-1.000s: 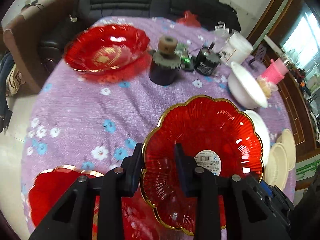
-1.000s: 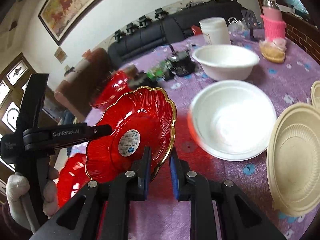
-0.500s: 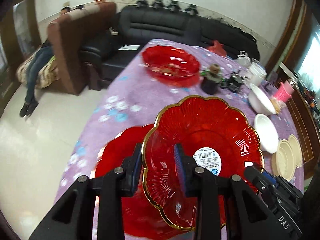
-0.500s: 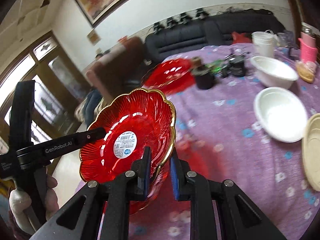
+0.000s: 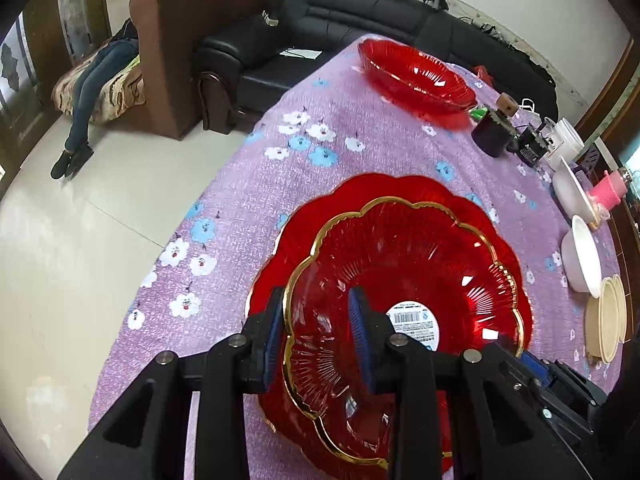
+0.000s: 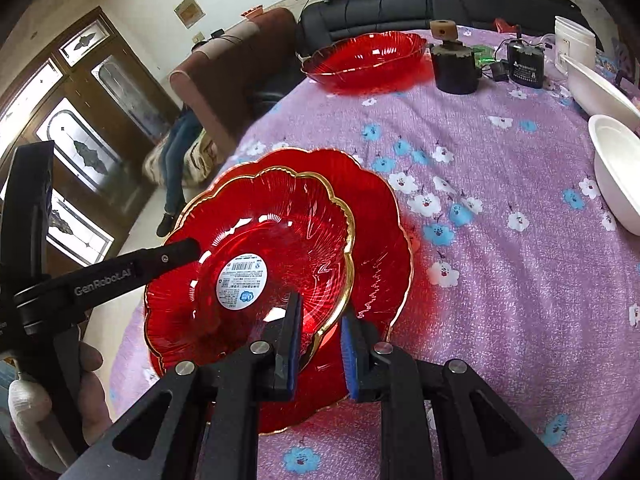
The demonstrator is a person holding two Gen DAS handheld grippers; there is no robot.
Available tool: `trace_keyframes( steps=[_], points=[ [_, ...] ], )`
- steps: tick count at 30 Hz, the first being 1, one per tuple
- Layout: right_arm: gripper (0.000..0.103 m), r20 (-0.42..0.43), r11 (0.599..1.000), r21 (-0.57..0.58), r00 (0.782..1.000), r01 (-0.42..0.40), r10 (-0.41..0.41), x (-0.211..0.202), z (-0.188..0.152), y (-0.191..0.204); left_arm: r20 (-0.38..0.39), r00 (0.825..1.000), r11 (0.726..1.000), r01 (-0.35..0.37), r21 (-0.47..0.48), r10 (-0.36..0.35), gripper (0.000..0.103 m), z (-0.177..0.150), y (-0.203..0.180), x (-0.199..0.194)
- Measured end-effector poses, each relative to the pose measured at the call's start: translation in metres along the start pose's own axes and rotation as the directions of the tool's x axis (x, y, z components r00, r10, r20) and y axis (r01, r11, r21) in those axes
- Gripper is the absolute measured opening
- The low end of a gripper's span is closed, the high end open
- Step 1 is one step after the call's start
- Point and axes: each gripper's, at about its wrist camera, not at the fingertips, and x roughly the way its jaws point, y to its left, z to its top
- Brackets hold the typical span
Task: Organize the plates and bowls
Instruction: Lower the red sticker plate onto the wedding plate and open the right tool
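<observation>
The tabletop (image 6: 500,208), under a lilac cloth printed with white and blue flowers, carried a third red dish (image 6: 366,56) at the upper middle of the right wrist view, with a dark round pot (image 6: 456,70) and a black battery block (image 6: 525,66) to its right. Two white bowls (image 6: 618,184) sat at the right edge, and stacked cream plates (image 5: 606,316) showed at the right edge of the left wrist view. A black sofa (image 5: 360,12) and a brown armchair (image 5: 180,40) stood beyond.

A gold-rimmed red plate (image 6: 256,248), scalloped, ribbed and translucent, with a round white barcode sticker at its centre, was held over a larger red scalloped plate (image 6: 380,240) lying on the cloth at lower left; I could not tell whether the two touched. The left gripper (image 5: 318,334) was closed narrowly on the plate's near rim, one blue pad outside and one inside. The right gripper (image 6: 320,344) pinched the opposite rim in the same way. A gloved hand (image 6: 60,400) held the left gripper's handle at the lower left of the right wrist view.
</observation>
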Motion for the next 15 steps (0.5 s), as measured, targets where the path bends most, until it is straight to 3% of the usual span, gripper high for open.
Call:
trace_keyframes(
  steps=[4,10,15],
  points=[
    [0.020,0.008,0.999,-0.032,0.999,0.038,-0.037,-0.002,0.003,0.002,-0.023,1.000,1.000,0.009,-0.004,-0.009,0.032,0.000,-0.003,0.009],
    [0.022,0.021,0.992,-0.081,0.995,0.095,-0.094,0.002,0.003,0.010,-0.033,0.999,1.000,0.014,-0.009,-0.014,0.041,0.001,-0.005,0.008],
    [0.030,0.034,0.981,-0.145,0.992,0.126,-0.123,0.002,0.001,0.019,-0.043,0.999,1.000,0.022,-0.014,-0.023,0.055,0.000,-0.006,-0.002]
  ],
)
